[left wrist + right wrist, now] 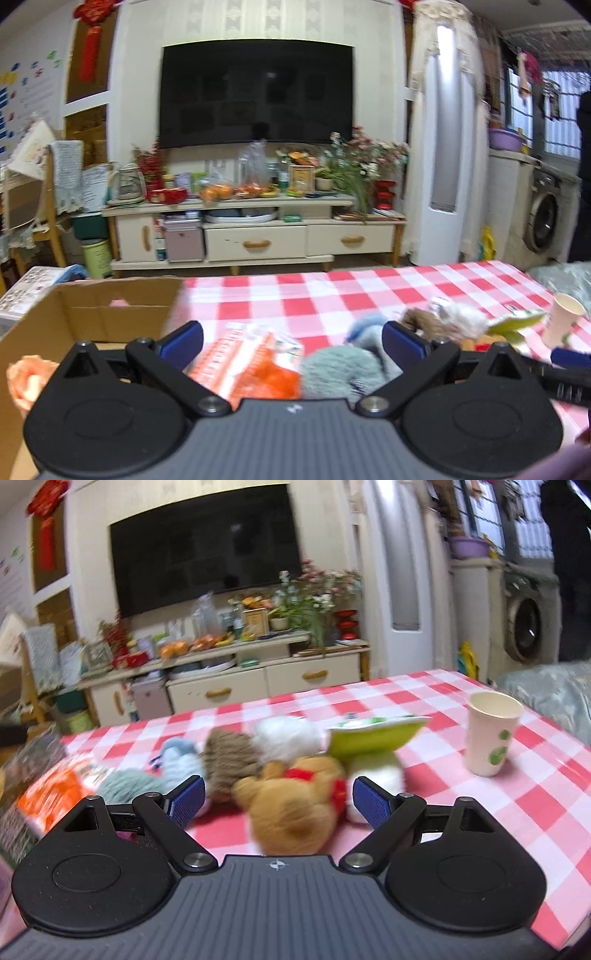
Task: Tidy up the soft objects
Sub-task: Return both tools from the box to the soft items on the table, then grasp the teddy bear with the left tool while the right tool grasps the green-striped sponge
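Note:
Several soft toys lie in a heap on the red-checked table [480,812]. A tan plush bear [291,805] with red ribbon lies between the wide-open jaws of my right gripper [279,805]. Behind it are a brown plush [229,760], a white plush [288,734], a grey-green fluffy toy [125,784] and a pale blue toy [177,757]. My left gripper [291,343] is open and empty above an orange-and-white packet [251,362] and the grey-green fluffy toy [340,373]. A cardboard box [74,314] stands at the left, with a peach soft item [26,380] at its near side.
A paper cup [489,734] stands at the right of the table, next to a green-and-white packet [373,734]. A TV cabinet [255,236] with a TV above stands beyond the table's far edge. My right gripper's tip shows at the right edge [569,360].

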`<state>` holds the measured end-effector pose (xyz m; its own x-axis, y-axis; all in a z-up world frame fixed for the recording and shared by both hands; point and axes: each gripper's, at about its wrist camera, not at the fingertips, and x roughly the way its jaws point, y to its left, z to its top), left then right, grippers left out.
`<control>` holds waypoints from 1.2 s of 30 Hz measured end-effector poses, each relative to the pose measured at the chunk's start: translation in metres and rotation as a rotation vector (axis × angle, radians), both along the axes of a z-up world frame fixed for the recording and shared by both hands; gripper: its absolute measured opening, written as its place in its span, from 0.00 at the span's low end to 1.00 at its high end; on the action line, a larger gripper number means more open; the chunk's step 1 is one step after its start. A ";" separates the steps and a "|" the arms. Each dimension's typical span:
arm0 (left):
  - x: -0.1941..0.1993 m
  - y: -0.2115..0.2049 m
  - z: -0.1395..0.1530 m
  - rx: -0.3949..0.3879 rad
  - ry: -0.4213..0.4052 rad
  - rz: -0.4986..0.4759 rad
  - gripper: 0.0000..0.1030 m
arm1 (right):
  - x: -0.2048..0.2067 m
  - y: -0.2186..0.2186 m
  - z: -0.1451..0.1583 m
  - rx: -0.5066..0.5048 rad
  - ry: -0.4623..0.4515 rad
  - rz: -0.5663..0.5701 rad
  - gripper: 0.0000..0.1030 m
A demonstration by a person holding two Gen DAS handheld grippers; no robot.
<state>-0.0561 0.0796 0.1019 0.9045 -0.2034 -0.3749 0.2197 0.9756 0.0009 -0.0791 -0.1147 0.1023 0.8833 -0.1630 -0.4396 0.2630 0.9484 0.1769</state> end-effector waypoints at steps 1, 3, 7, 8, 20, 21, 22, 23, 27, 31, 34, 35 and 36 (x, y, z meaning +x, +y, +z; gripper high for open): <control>-0.001 -0.008 -0.001 0.004 0.003 -0.011 0.99 | 0.001 -0.007 -0.001 0.021 0.000 -0.019 1.00; -0.002 -0.019 -0.004 0.011 0.014 -0.046 0.99 | 0.001 -0.023 -0.004 0.054 0.006 -0.060 1.00; -0.007 -0.044 -0.012 0.030 0.042 -0.126 0.99 | 0.000 -0.055 -0.012 0.149 -0.001 -0.119 1.00; -0.008 -0.050 -0.014 0.036 0.051 -0.146 0.99 | 0.002 -0.063 -0.013 0.177 -0.004 -0.132 1.00; -0.009 -0.127 -0.044 0.098 0.151 -0.321 0.99 | 0.036 -0.111 -0.031 0.492 -0.057 -0.117 1.00; -0.007 -0.133 -0.046 0.103 0.159 -0.330 0.99 | 0.040 -0.111 -0.032 0.507 -0.050 -0.120 1.00; -0.006 -0.137 -0.048 0.106 0.165 -0.335 0.99 | 0.041 -0.117 -0.034 0.521 -0.044 -0.122 1.00; -0.004 -0.142 -0.050 0.110 0.171 -0.340 0.99 | 0.044 -0.118 -0.036 0.534 -0.041 -0.120 1.00; 0.009 -0.160 -0.060 0.114 0.194 -0.346 0.99 | 0.055 -0.114 -0.038 0.574 -0.026 -0.094 1.00; 0.021 -0.173 -0.069 0.109 0.222 -0.346 0.99 | 0.058 -0.109 -0.034 0.585 0.001 -0.079 1.00; 0.029 -0.180 -0.074 0.120 0.222 -0.344 0.99 | 0.062 -0.109 -0.036 0.597 0.019 -0.073 1.00; 0.031 -0.182 -0.075 0.121 0.223 -0.340 0.99 | 0.063 -0.109 -0.036 0.592 0.026 -0.074 1.00; 0.033 -0.182 -0.076 0.118 0.229 -0.339 0.99 | 0.064 -0.110 -0.036 0.587 0.031 -0.075 1.00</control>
<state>-0.0228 -0.1029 0.0259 0.6845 -0.4191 -0.5965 0.5359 0.8440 0.0220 -0.0154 -0.2248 0.0661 0.8641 0.0534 -0.5004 0.3392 0.6729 0.6574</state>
